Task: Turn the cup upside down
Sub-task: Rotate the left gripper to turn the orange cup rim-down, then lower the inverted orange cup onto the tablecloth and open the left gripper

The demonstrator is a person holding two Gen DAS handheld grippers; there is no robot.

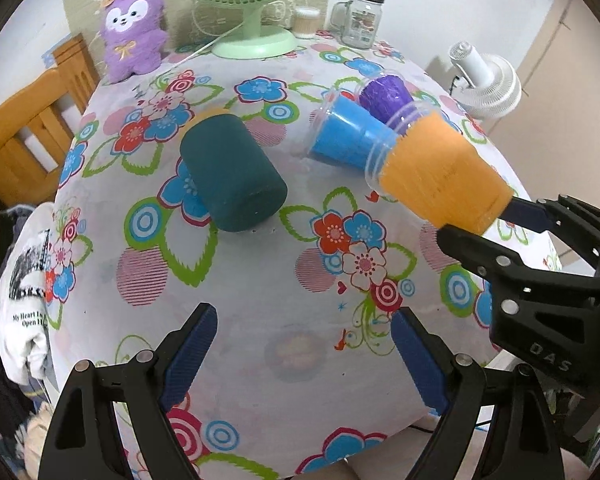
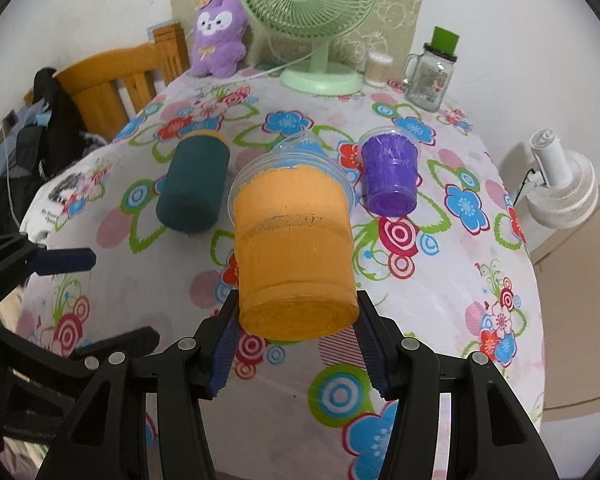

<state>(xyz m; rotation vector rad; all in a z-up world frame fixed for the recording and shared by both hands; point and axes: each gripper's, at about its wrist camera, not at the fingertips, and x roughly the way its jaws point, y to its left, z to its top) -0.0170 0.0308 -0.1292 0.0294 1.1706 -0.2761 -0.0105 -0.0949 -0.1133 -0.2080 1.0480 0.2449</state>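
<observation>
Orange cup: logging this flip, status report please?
Right tongs shut on orange cup, held tilted above table. Left tongs open, holding nothing. Blue cup, purple cup, dark green cup lie close ahead.

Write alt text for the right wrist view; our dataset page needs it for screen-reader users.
The right gripper grips an orange cup by its base, held on its side above a floral tablecloth. Behind it lie a dark teal cup and a purple cup; the open left gripper is at left.
</observation>
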